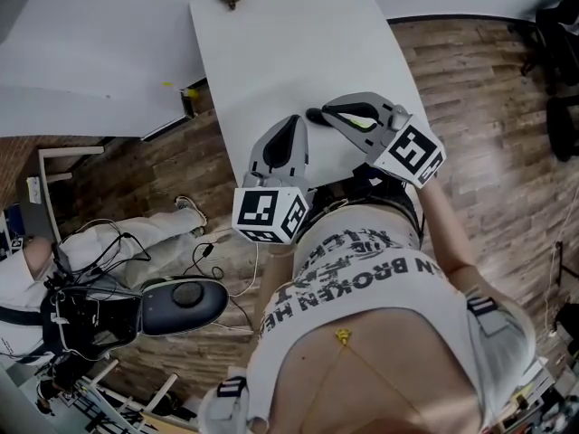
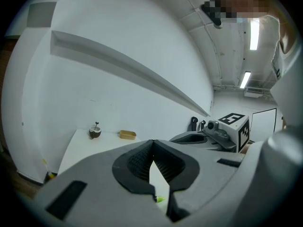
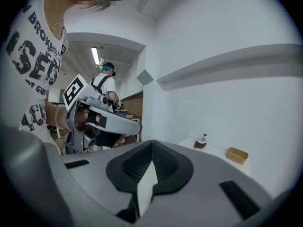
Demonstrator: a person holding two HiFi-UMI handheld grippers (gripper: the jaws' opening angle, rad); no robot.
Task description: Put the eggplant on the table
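Dark padded stool (image 1: 185, 304) at left on wood-plank floor (image 1: 488, 89). White table (image 1: 271, 52) at centre. Left gripper (image 1: 294, 121) over table's near end, jaws closed tip to tip, nothing between. Right gripper (image 1: 315, 114) just beside it, tip turned toward left one, jaws likewise closed and empty. At table's far end, small brown bowl (image 2: 95, 132), tan box (image 2: 127, 135) to its right. Eggplant not made out in any view.
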